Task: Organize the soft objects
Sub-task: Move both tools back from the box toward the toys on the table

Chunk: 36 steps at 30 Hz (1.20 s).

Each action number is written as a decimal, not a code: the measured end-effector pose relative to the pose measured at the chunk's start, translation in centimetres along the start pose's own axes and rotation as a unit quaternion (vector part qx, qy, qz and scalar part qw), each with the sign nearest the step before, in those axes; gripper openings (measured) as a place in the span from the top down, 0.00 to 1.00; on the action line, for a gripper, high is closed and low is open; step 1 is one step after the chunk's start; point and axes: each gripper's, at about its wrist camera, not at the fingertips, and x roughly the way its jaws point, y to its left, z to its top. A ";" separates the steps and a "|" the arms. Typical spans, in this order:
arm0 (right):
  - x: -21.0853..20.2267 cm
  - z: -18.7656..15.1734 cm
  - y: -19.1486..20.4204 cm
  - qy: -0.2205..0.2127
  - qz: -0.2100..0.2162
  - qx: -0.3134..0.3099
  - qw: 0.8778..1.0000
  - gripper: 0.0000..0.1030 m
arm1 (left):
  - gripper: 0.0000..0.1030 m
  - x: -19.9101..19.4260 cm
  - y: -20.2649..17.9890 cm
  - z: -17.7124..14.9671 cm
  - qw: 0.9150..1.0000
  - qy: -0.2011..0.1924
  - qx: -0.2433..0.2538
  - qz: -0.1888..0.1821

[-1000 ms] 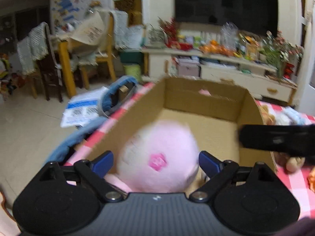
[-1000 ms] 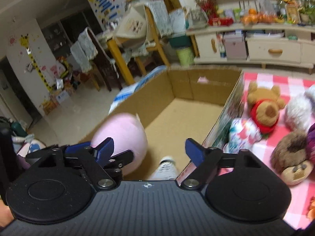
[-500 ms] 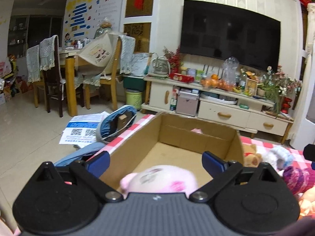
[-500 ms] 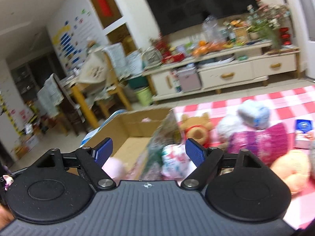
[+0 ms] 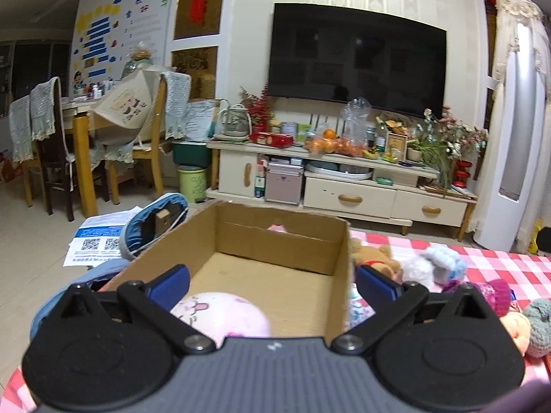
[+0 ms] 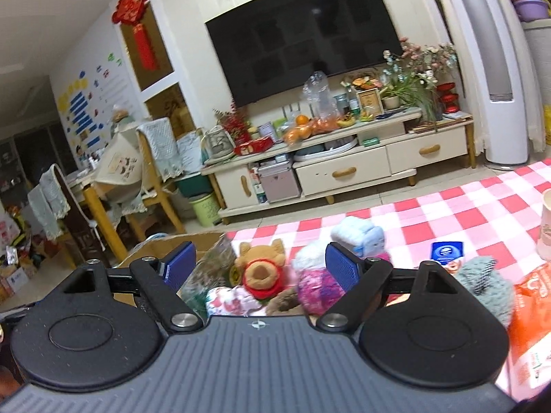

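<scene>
A cardboard box [image 5: 339, 251] stands open on the red-checked tablecloth [image 5: 499, 261]. A pink plush toy [image 5: 224, 313] lies inside it at the near end. My left gripper [image 5: 272, 284] is open and empty, just above and behind the plush. My right gripper [image 6: 260, 263] is open and empty, raised over a pile of soft toys to the right of the box: a brown bear with a red collar [image 6: 261, 272], a magenta plush [image 6: 318, 289], a white-blue plush [image 6: 358, 234] and a grey fuzzy one [image 6: 489, 285]. The box corner [image 6: 186, 241] shows at its left.
A blue card [image 6: 446, 251], a pale cup [image 6: 546, 227] and an orange packet [image 6: 533, 296] lie on the cloth at the right. Beyond the table are a TV cabinet [image 5: 344, 186], dining chairs [image 5: 144, 130] and a blue bag [image 5: 155, 223] on the floor.
The pink plush, held between the left gripper's fingers a second ago, now lies in the box. Both grippers have lifted; the right one has swung right, over the toy pile.
</scene>
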 end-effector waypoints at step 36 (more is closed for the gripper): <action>-7.1 -1.3 -9.4 -0.036 -0.095 0.104 0.989 0.00 | 0.01 -1.3 -12.3 -3.1 0.984 0.019 0.125 -0.127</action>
